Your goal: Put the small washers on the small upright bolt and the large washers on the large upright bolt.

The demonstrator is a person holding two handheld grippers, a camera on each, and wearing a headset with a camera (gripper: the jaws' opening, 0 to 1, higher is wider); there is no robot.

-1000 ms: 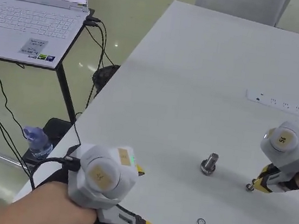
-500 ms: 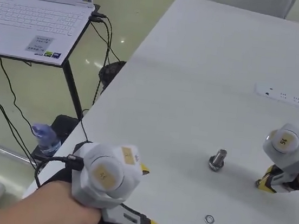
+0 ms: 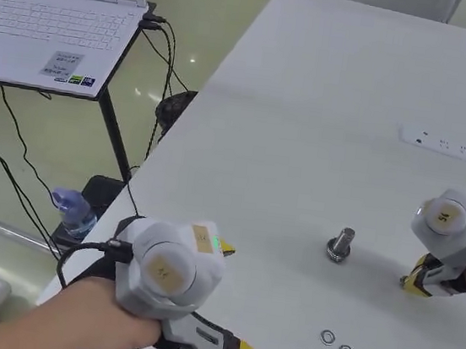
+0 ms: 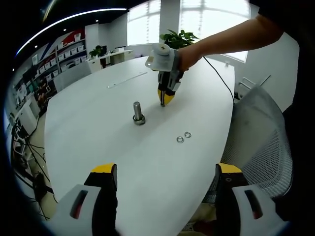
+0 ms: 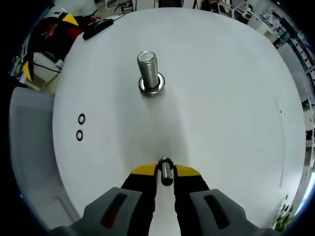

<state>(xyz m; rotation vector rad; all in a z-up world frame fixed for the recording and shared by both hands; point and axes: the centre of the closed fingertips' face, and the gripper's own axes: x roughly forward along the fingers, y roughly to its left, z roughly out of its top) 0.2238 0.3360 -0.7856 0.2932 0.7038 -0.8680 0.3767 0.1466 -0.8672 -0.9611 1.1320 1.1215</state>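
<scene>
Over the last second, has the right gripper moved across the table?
No. The right gripper stays beside the large bolt at the same offset, shut on the small bolt; only the camera shifted.

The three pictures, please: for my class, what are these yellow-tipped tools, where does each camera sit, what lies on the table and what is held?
No robot here: a person holds a two-jaw gripper in each hand. The head view comes from a headset, looking down at the white table. Each round picture comes from a camera on one gripper, looking along its jaws. The left gripper is open and holds nothing. The right gripper is shut on a small bolt. On the table a large bolt stands upright; two washers lie apart from it.
</scene>
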